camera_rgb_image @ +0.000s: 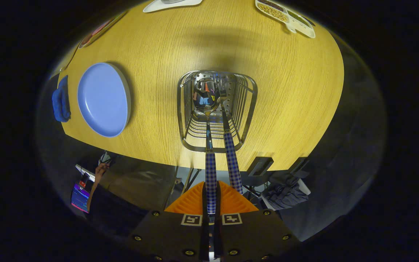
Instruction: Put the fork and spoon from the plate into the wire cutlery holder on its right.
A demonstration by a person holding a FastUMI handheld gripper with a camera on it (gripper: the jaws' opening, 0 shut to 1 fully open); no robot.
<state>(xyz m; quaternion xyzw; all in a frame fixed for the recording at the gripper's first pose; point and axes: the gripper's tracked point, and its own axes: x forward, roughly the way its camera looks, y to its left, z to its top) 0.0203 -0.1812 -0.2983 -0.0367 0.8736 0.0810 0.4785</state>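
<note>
Spoon point(207, 97) and fork point(227, 109) are both seen standing inside the wire cutlery holder point(216, 109), bowl and tines down near its perforated bottom, their checked handles rising out over its rim toward the camera. The spoon's handle is clamped between the fingers point(195, 202) of the gripper point(211, 203), which are closed tight on it. The fork's handle lies just beside them, leaning off to one side; whether it touches a finger cannot be told. The holder stands on the wooden table point(286, 109), just ahead of the fingers. The blue plate point(102, 100) is set well apart from the holder and nothing lies on it; a blue cloth point(61, 100) is tucked against its far side. Beyond the holder, at the table's far edge, 1 divided tray point(286, 16) is filled with what look like beans or grains, and a white dish point(171, 4) is partly seen.
</note>
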